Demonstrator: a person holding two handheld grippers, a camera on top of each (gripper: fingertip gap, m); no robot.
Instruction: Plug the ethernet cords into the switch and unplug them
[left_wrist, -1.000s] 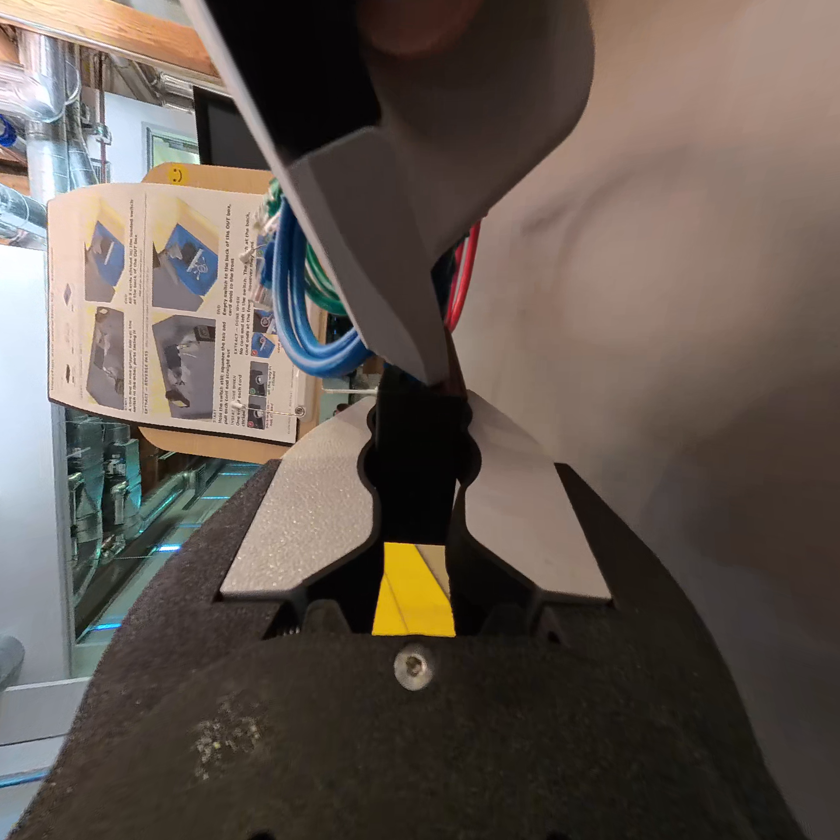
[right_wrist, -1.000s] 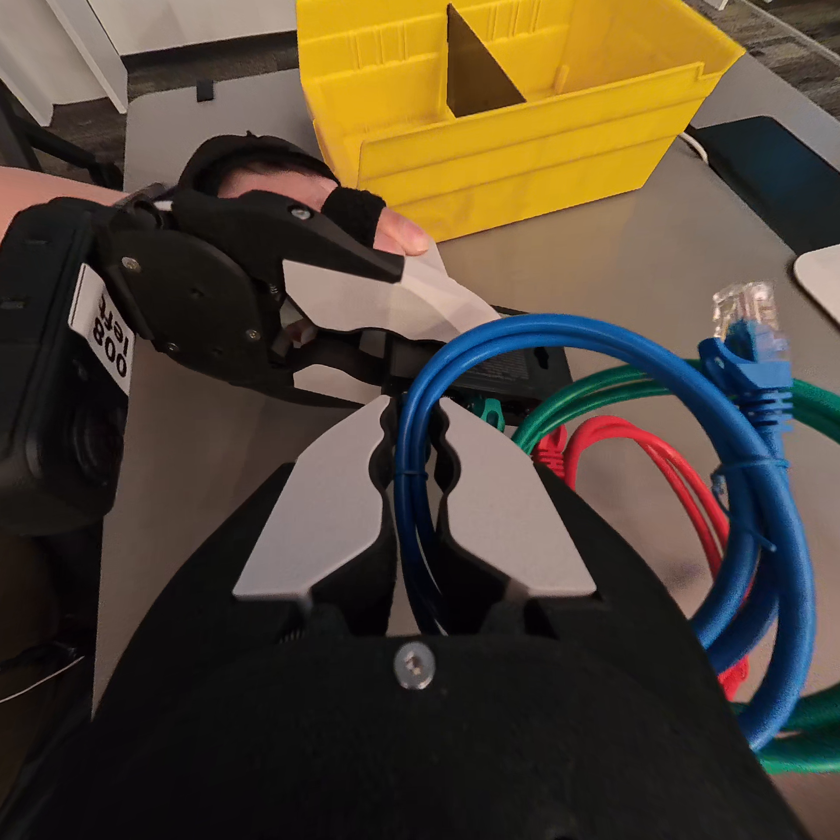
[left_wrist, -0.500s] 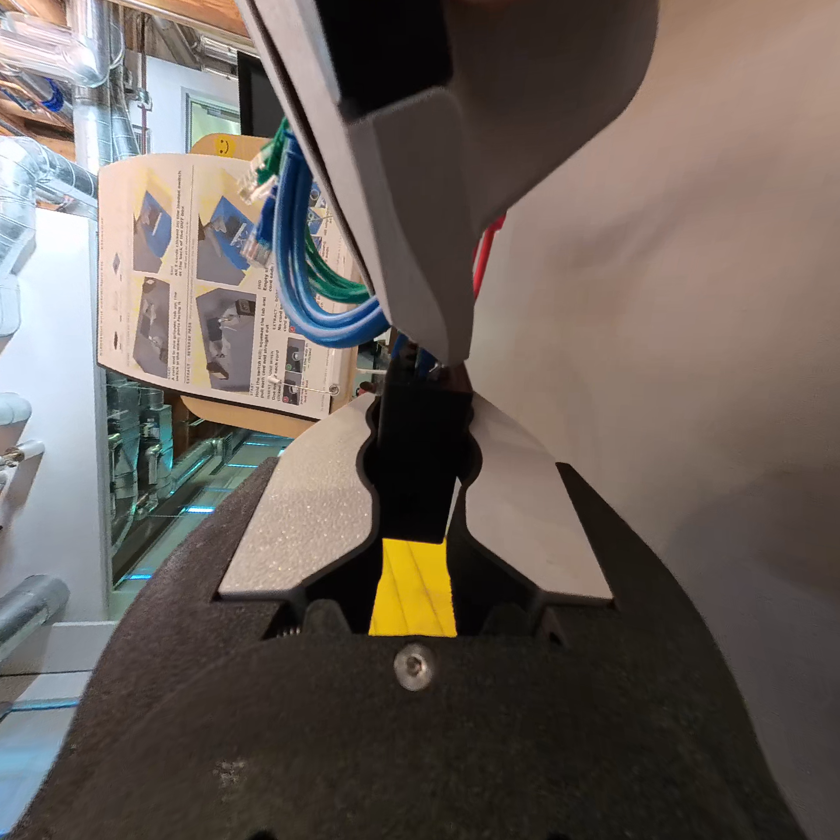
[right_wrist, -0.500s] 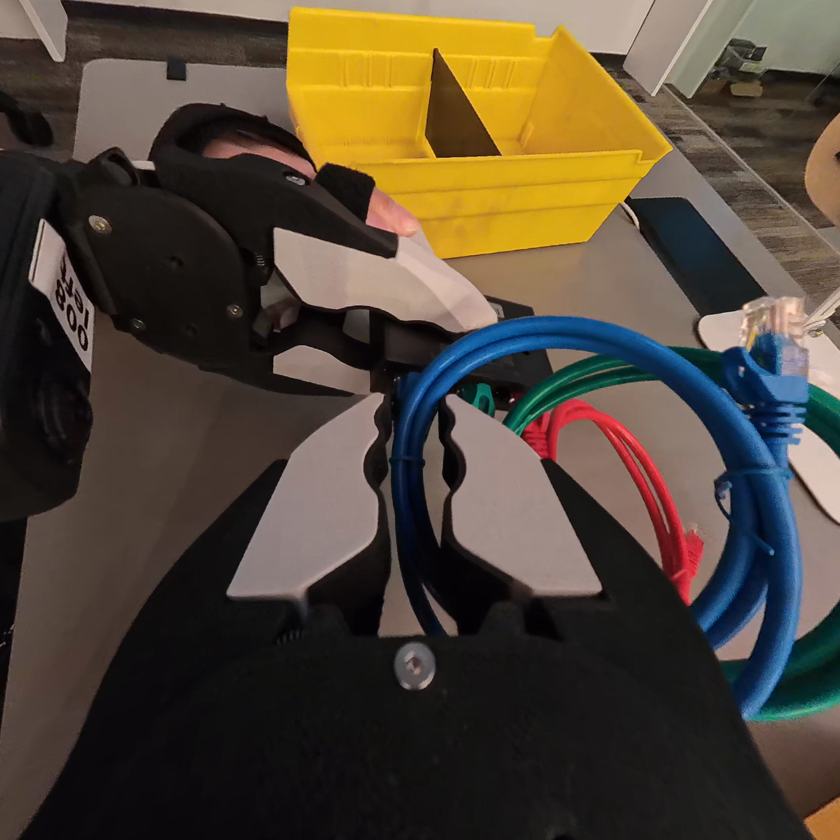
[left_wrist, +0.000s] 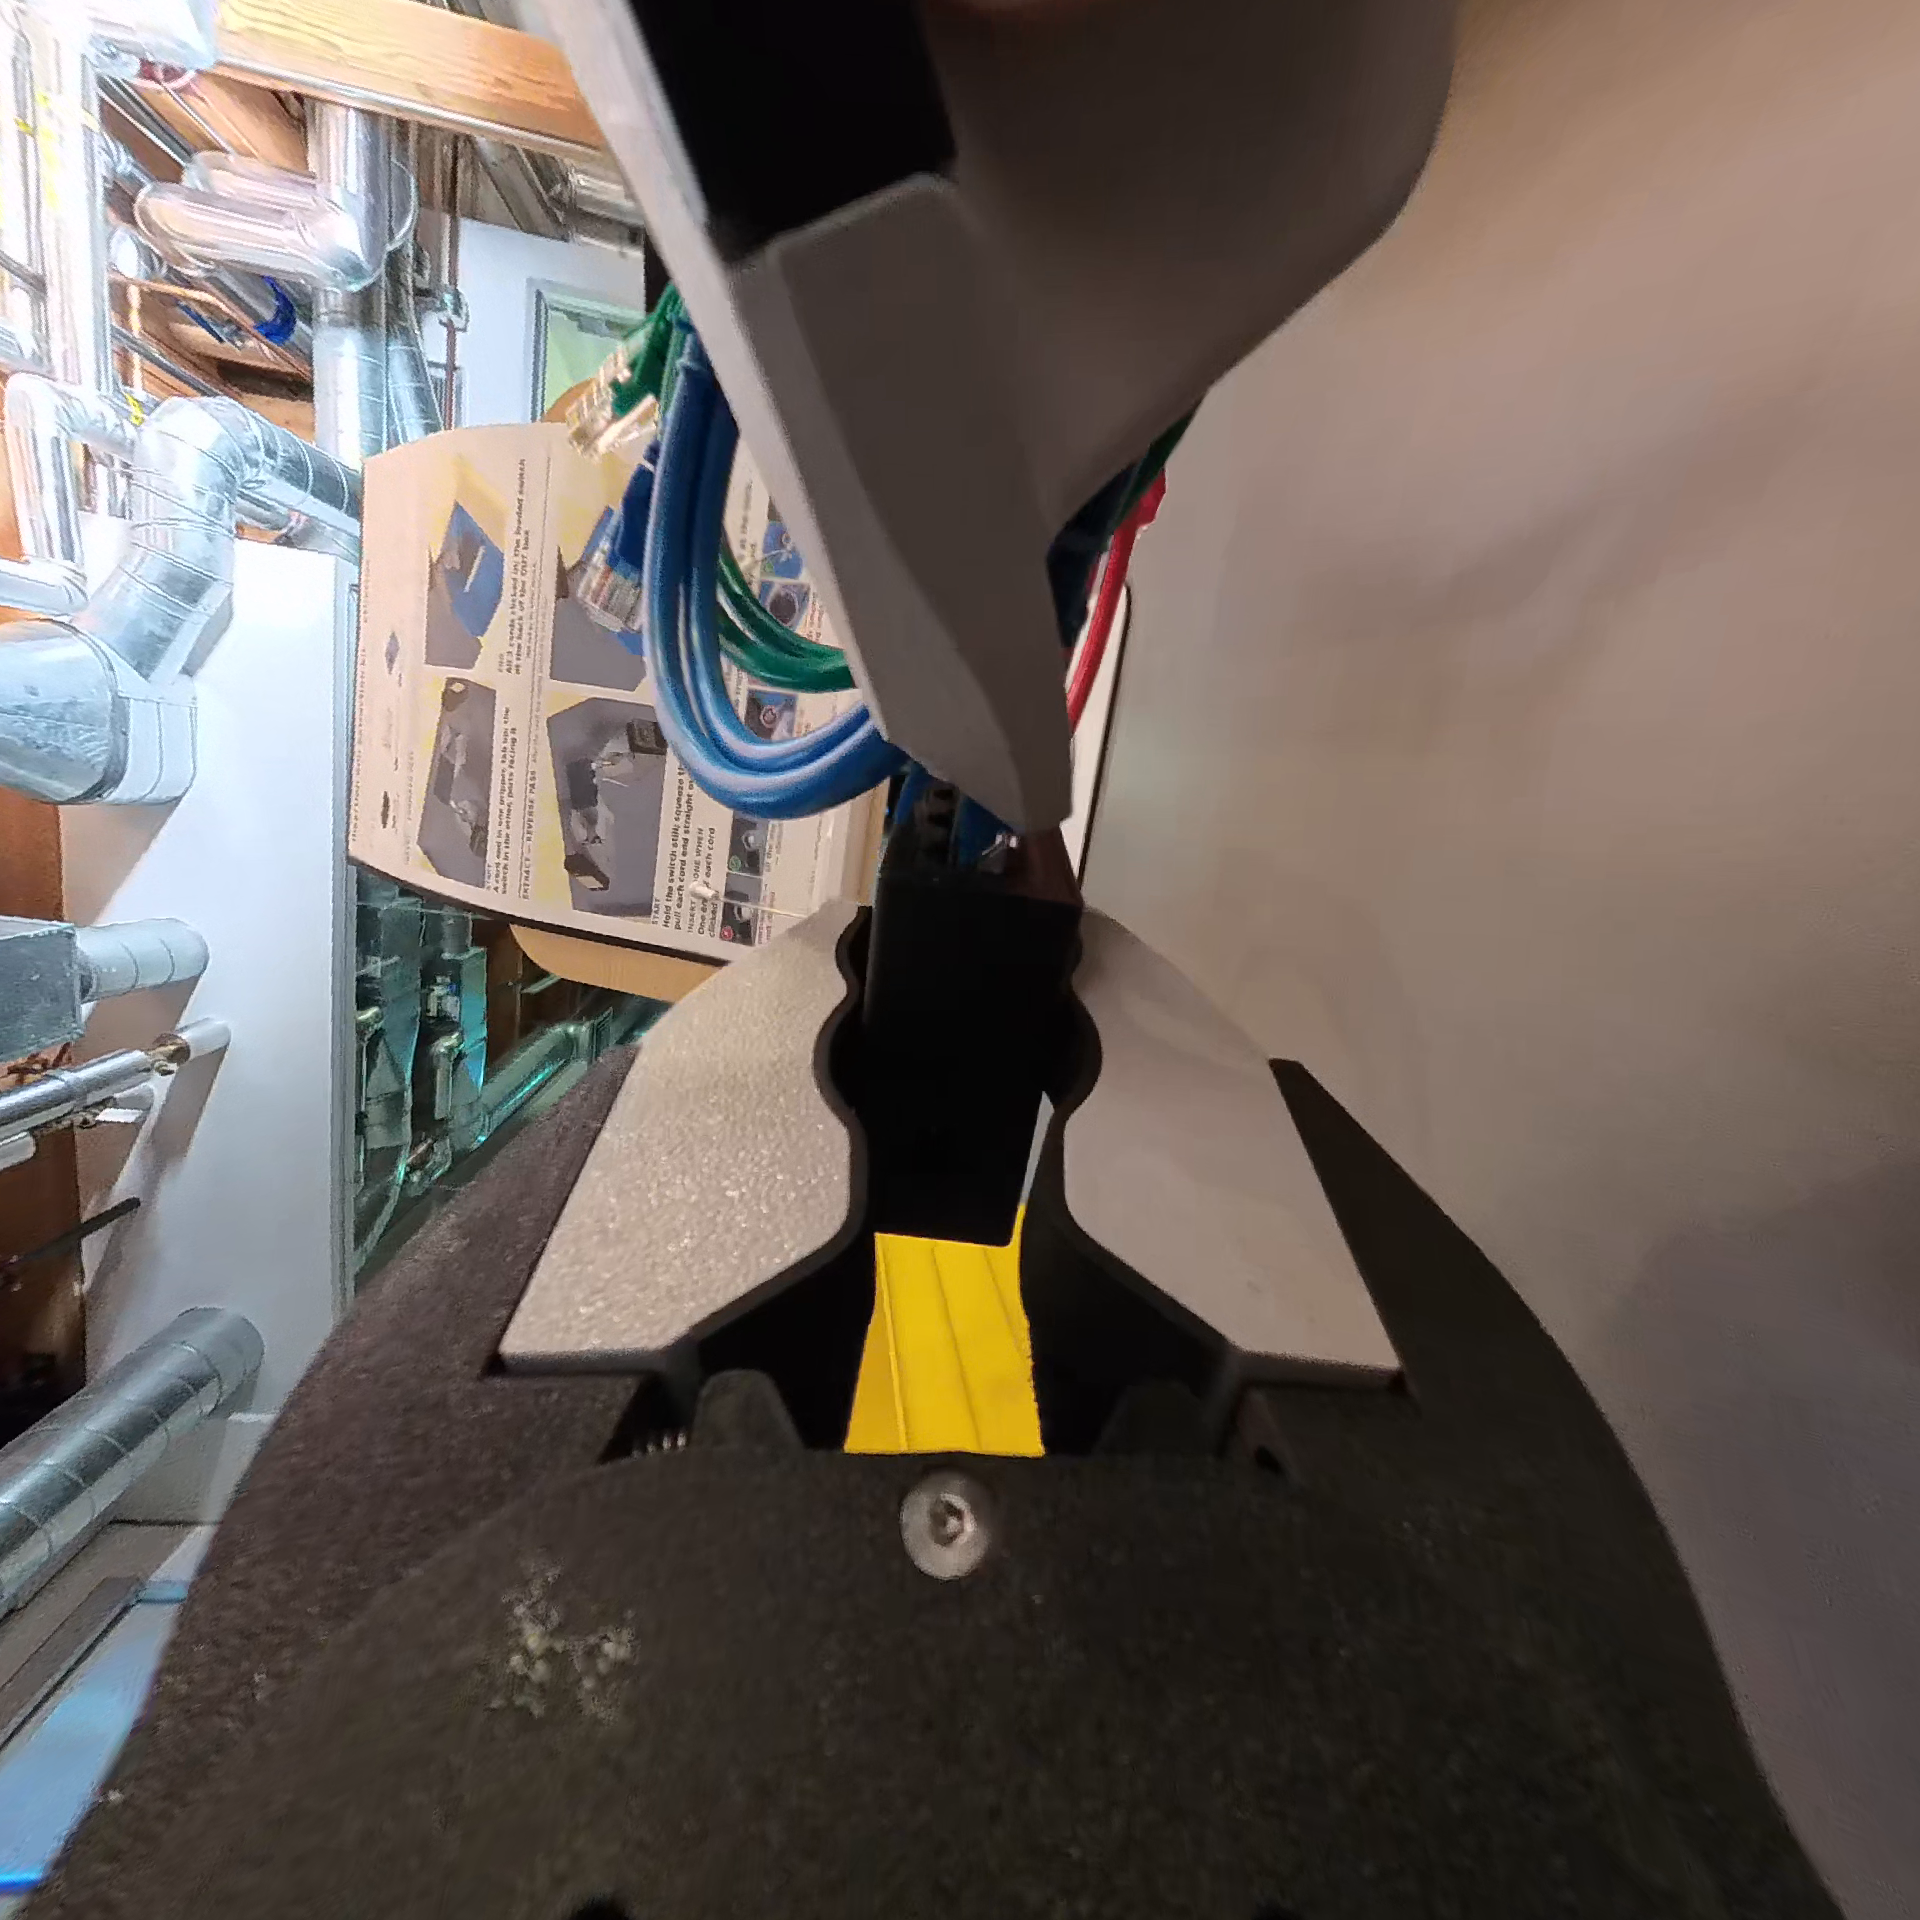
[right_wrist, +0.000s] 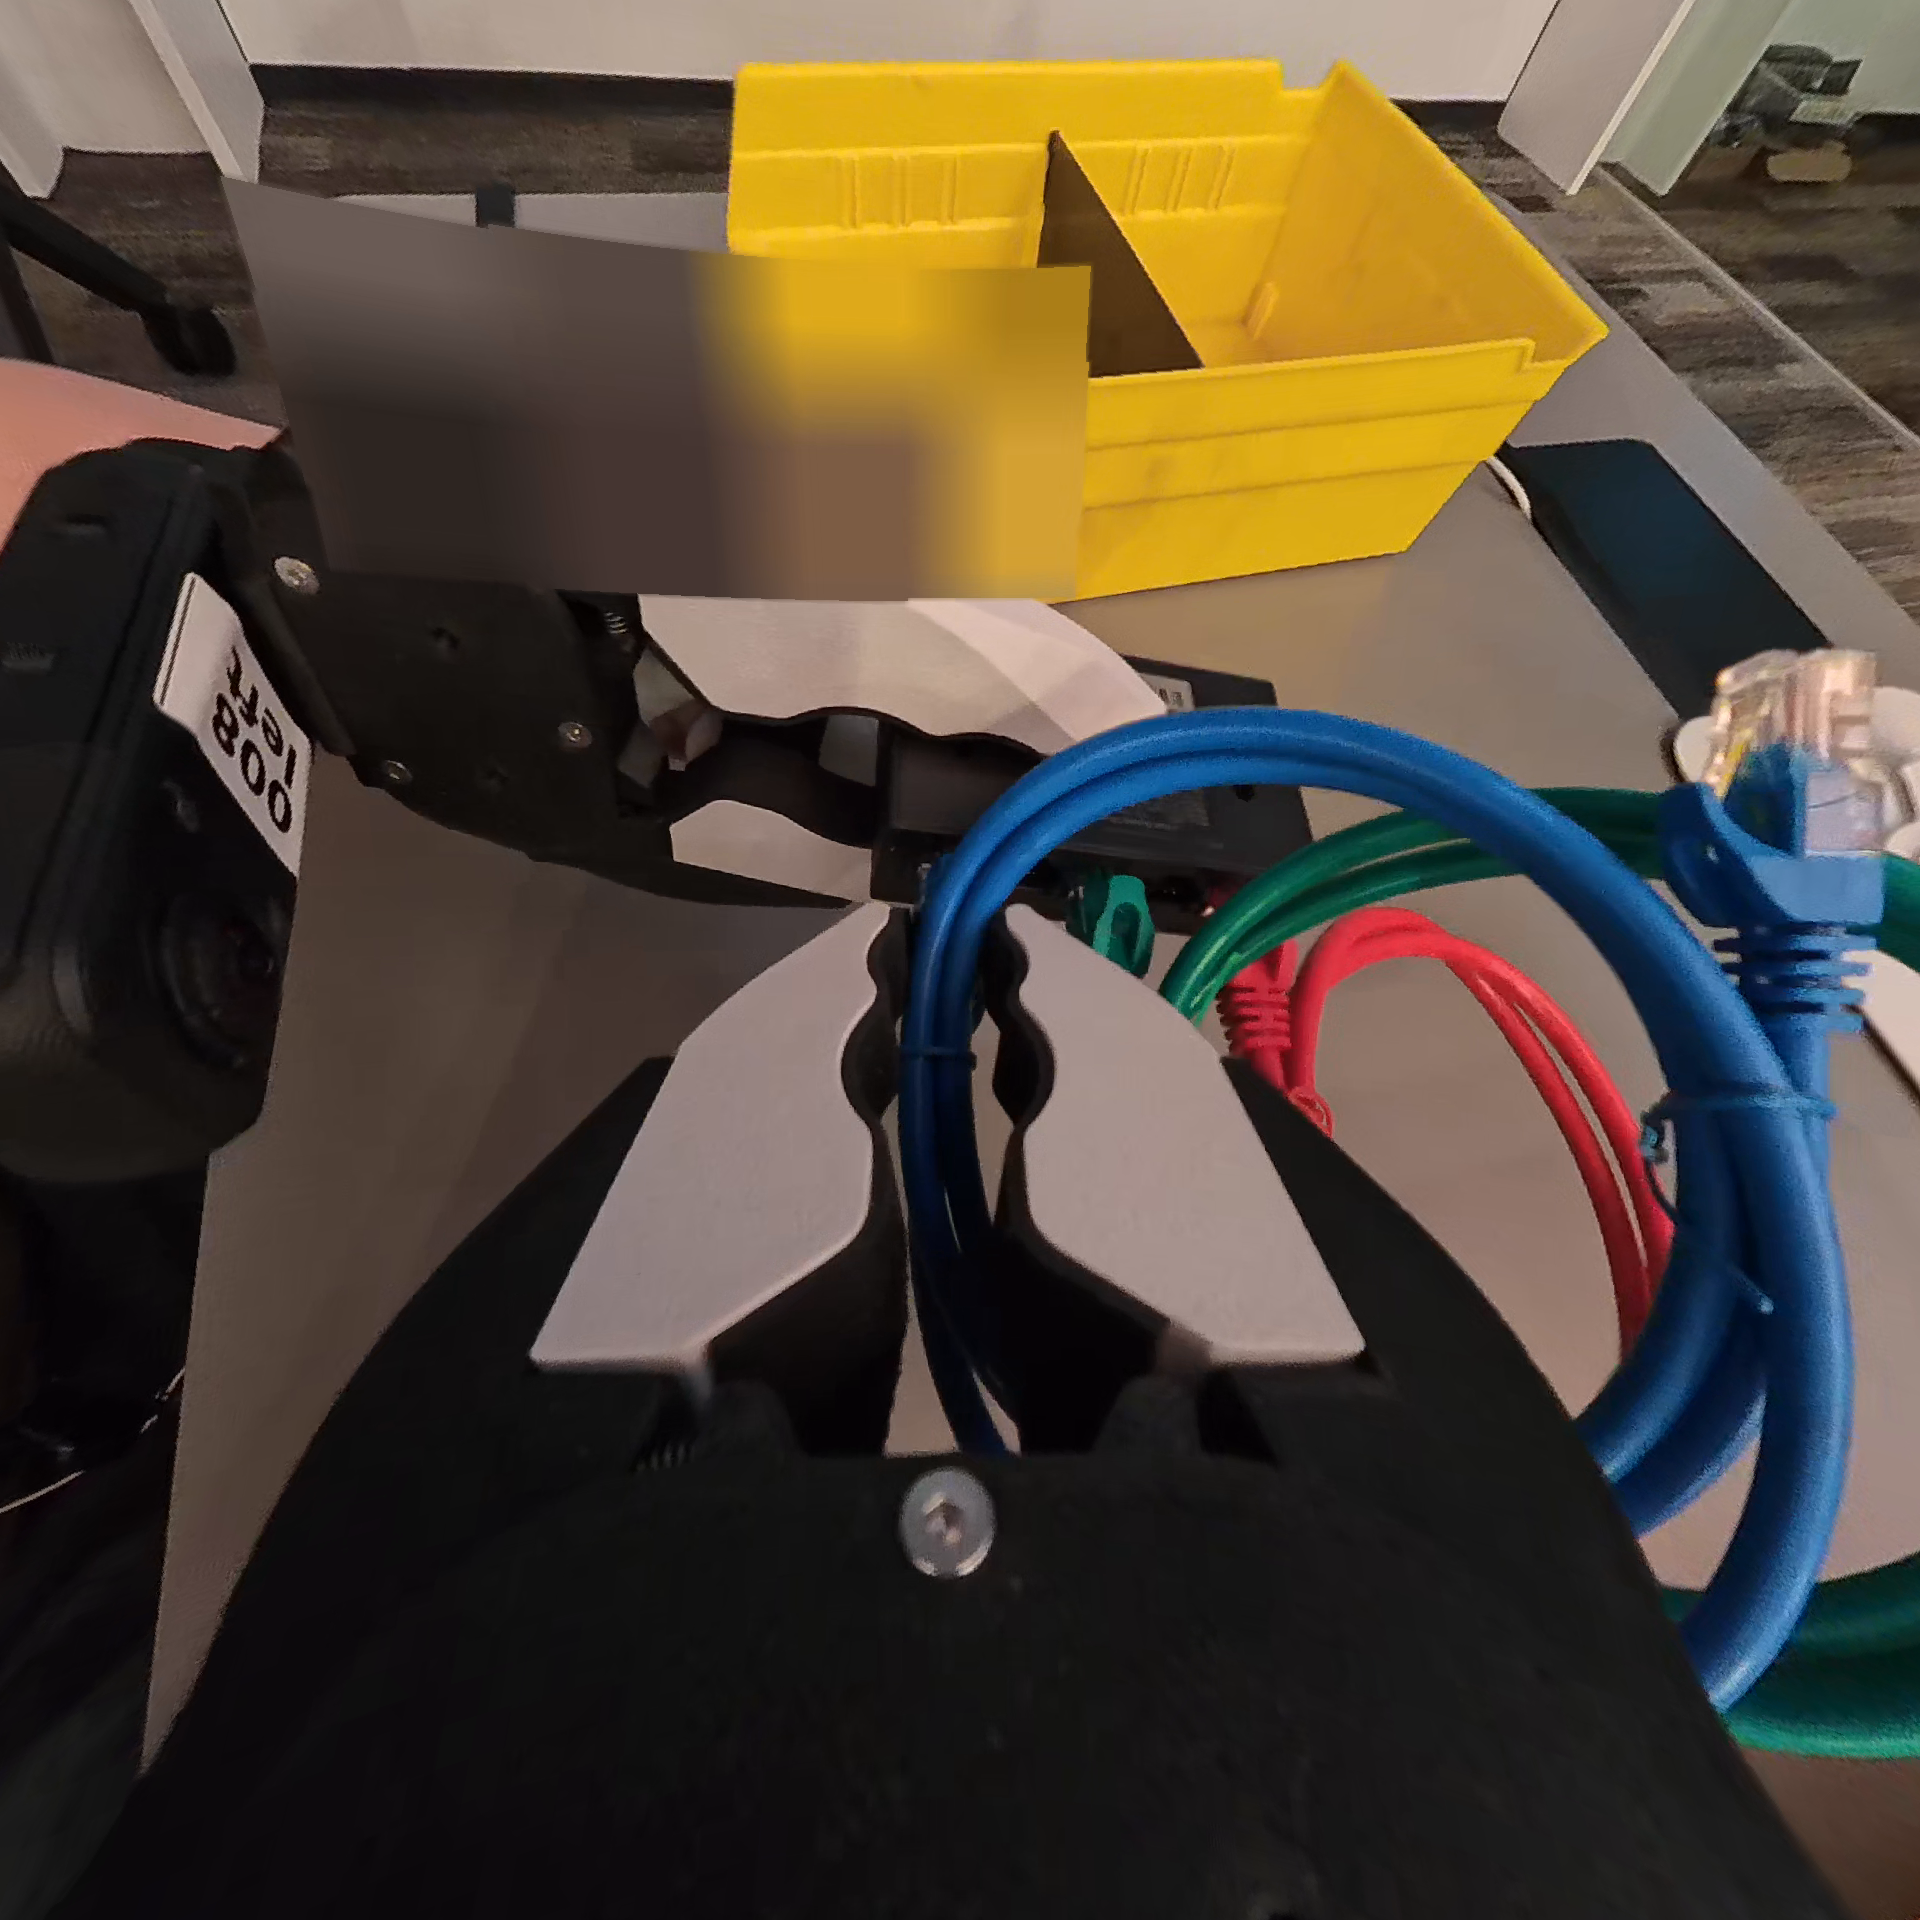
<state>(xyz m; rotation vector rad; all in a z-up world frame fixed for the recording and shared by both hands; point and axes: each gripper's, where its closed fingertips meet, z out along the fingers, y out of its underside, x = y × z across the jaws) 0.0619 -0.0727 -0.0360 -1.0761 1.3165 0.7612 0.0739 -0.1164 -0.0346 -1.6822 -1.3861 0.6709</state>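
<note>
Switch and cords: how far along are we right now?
Done: the left gripper is clamped on the black switch, bracing it. The green cord and red cord sit at its ports, apparently plugged. In hand: the right gripper jaws pinch the blue cord at the switch's front; whether it's seated is hidden. Left: the loose blue plug.
</note>
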